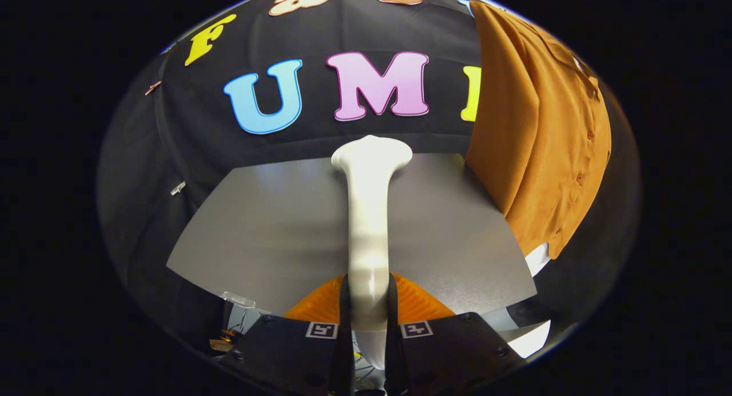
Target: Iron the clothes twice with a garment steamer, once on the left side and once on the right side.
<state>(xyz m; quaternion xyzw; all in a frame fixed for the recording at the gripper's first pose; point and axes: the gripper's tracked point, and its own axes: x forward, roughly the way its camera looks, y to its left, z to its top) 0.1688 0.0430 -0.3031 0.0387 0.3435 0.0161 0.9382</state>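
Between gripper (369, 304) fingers, clamped white steamer (369, 213), orange shirt (537, 133) hanging beyond, right.

Dim booth, strong fisheye bending, glare on steamer (369, 224) handle.

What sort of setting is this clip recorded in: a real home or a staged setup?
Most likely a staged recording booth, not a home: black cloth wall, a bare grey table, and one orange shirt hanging to the side. The gripper has its jaws shut on a white garment steamer pointing ahead over the table.
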